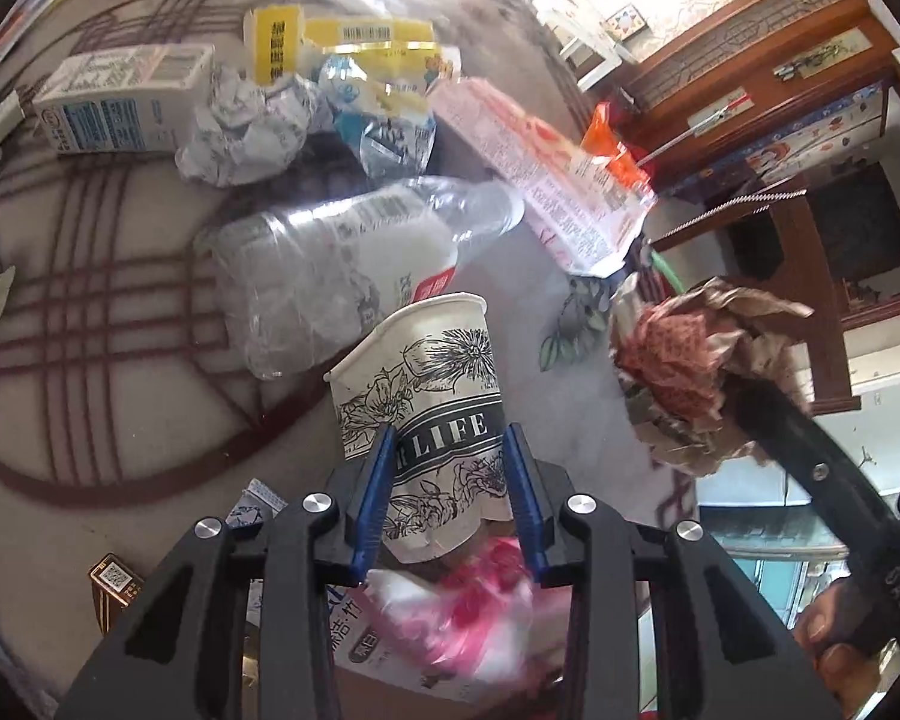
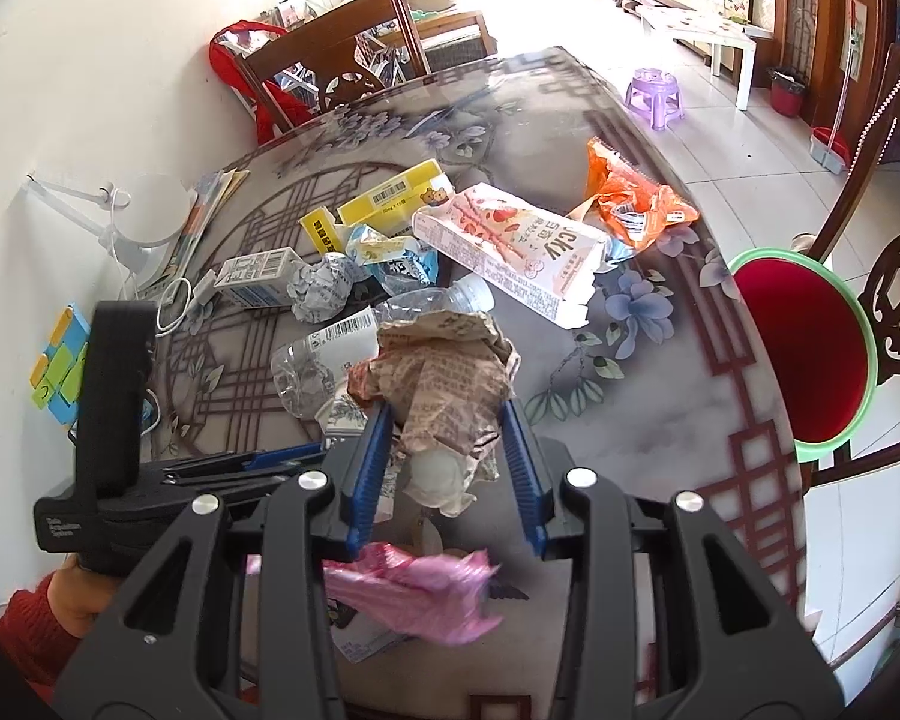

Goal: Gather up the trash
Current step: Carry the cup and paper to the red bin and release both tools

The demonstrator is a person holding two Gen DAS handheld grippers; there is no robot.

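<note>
Trash lies scattered across the patterned surface (image 2: 660, 420); two pieces are already in hand. Left claw (image 1: 450, 462) is closed on a paper cup (image 1: 426, 396), blue pads pressing its printed wall, cup tilted with the rim pointing away from the camera. Right claw (image 2: 447, 438) is clamped on a crumpled brown paper wrapper (image 2: 444, 372), held just above the surface.

Step in hand, by my reading: pick-up finished on both sides, carry to a bin not yet begun. A red basin with a green rim (image 2: 804, 348) sits on a chair beside the surface; whether it is the receptacle I cannot tell. Next move calls for lifting both pieces clear of the pile without dragging the clear plastic bottle (image 1: 330, 264) that lies just behind the cup.

Legible writing: cup shows "R LIFE" on a dark band among flower drawings. Pink-and-white snack box (image 2: 510, 246) shows "CKY" upside down. Yellow box (image 2: 396, 195) carries a barcode and a bear picture. Blue-and-white carton (image 1: 120, 99) has small print, unreadable. Orange wrapper (image 2: 630, 198) label too small to read. Pink plastic bag (image 2: 414, 594) lies below the claws, blurred.
</note>
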